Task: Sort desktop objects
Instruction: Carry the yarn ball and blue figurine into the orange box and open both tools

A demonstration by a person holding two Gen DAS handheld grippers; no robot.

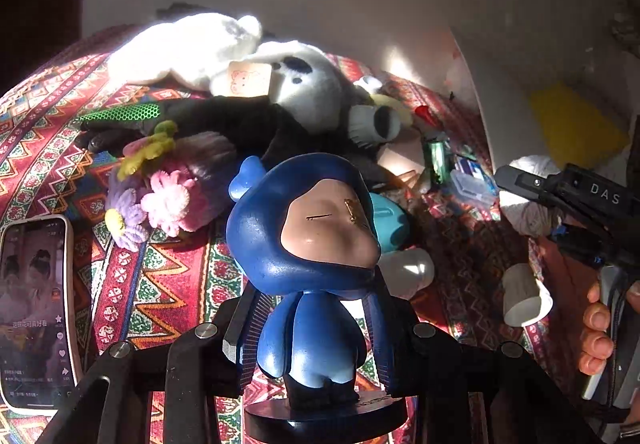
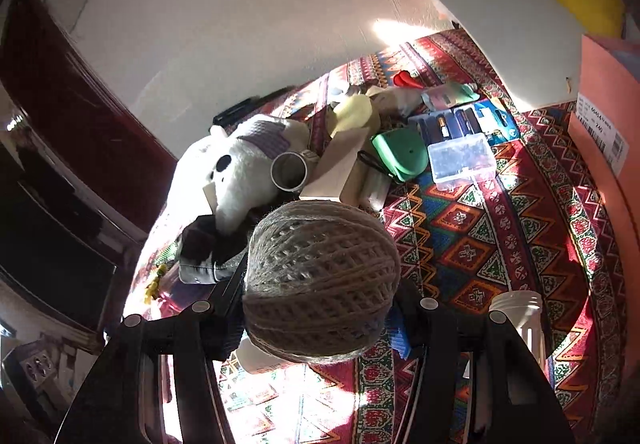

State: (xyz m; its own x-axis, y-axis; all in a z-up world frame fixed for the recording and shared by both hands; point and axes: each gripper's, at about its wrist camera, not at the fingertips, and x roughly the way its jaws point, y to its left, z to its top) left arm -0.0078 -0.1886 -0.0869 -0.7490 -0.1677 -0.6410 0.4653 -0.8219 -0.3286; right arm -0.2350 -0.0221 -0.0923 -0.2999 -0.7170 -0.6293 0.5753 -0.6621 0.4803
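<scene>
While both grippers are loaded, I judge the sorting to be somewhere mid-course: my left gripper [image 1: 316, 348] pinches the blue figurine [image 1: 316, 244] at its body, its round base hanging just above the patterned cloth [image 1: 168, 292] near the front edge of the table, and my right gripper [image 2: 320, 308] is clamped on the ball of twine [image 2: 320, 280], held above the cloth's front middle. Where either item is meant to go I cannot tell; no bin or clear group shows itself.

Plenty is left mixed. Toward the back edge lie a white plush [image 1: 188, 47] and a panda plush [image 1: 304, 83], heaped over dark fabric, with pipe-cleaner flowers [image 1: 160, 195] in front of them. Toward the back right corner I see a battery pack [image 2: 460, 123], a clear plastic box [image 2: 460, 159], a green pouch [image 2: 400, 151] and a metal cup [image 2: 290, 171] lying on its side, all close together.

A phone [image 1: 36, 312] with its screen lit lies at the front left edge, just beside the figurine's path. A white jar [image 2: 520, 320] stands right of the twine, and an orange carton [image 2: 604, 111] walls the right edge. The crowding leaves little bare cloth for setting things down.
</scene>
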